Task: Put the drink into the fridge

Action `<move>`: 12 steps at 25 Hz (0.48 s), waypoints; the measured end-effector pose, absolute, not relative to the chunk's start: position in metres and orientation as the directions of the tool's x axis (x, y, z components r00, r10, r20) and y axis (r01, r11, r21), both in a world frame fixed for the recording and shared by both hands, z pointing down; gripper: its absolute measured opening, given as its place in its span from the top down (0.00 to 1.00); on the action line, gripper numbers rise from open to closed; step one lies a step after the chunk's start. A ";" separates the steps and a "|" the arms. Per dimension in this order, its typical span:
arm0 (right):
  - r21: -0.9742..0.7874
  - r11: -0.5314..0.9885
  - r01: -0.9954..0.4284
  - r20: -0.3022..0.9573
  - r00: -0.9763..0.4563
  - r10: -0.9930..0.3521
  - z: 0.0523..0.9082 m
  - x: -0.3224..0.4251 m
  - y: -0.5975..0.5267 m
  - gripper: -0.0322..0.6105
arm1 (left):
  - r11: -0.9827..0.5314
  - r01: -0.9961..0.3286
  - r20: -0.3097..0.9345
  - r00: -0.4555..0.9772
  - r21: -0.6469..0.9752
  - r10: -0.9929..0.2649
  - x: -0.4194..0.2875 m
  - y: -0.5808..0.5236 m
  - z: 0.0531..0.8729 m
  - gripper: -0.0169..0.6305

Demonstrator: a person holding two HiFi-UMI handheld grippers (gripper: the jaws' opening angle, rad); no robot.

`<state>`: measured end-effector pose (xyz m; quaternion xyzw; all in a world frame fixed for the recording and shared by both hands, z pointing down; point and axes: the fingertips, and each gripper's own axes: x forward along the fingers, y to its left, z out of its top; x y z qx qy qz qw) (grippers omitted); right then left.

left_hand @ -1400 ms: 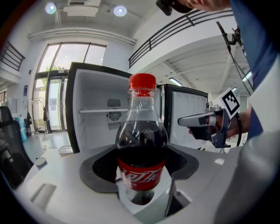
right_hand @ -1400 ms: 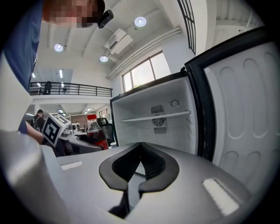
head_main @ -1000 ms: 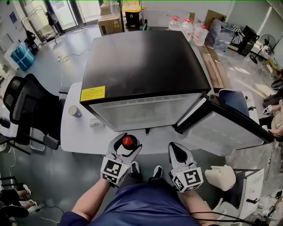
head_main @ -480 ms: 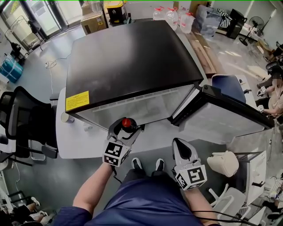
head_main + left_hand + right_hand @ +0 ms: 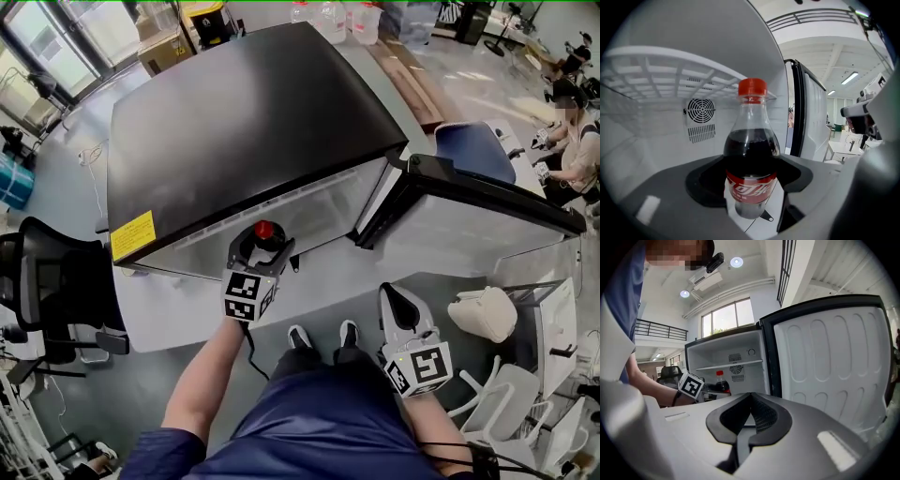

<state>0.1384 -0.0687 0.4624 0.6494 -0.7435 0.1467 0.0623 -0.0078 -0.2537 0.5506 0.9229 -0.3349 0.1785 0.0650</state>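
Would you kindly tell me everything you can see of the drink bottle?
The bottle is clear plastic with a red cap, a red label with white script, and dark cola filling it to the shoulder. It stands upright, clamped around its lower body by the left gripper, facing the white interior of the open fridge, below its wire shelf.

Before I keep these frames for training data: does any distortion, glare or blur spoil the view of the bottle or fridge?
Head view: sharp; the wide angle bows the fridge, and there is a soft sheen on its black top. Left gripper view: heavy fisheye, dark corners, shelf curved; bottle crisp. Right gripper view: same fisheye; ceiling lights blown out, mosaic patch top left, bottle small but clear.
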 end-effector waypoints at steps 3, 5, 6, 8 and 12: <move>-0.141 0.083 -0.987 0.291 -0.121 -0.949 0.465 0.144 -0.063 0.94 | -0.770 -0.637 0.384 0.716 0.017 -0.583 0.001 -0.265 0.558 0.49; -0.142 0.066 -0.988 0.293 -0.106 -0.950 0.464 0.147 -0.059 0.94 | -0.773 -0.634 0.386 0.719 0.026 -0.578 0.006 -0.272 0.560 0.49; -0.141 0.057 -0.988 0.295 -0.097 -0.951 0.464 0.149 -0.057 0.94 | -0.775 -0.632 0.387 0.721 0.026 -0.575 0.009 -0.274 0.561 0.49; -0.141 0.038 -0.989 0.301 -0.080 -0.950 0.465 0.152 -0.053 0.94 | -0.779 -0.627 0.387 0.724 0.023 -0.571 0.014 -0.280 0.563 0.49; -0.142 0.001 -0.990 0.313 -0.046 -0.948 0.467 0.161 -0.044 0.94 | -0.773 -0.634 0.393 0.716 0.017 -0.578 0.022 -0.297 0.569 0.49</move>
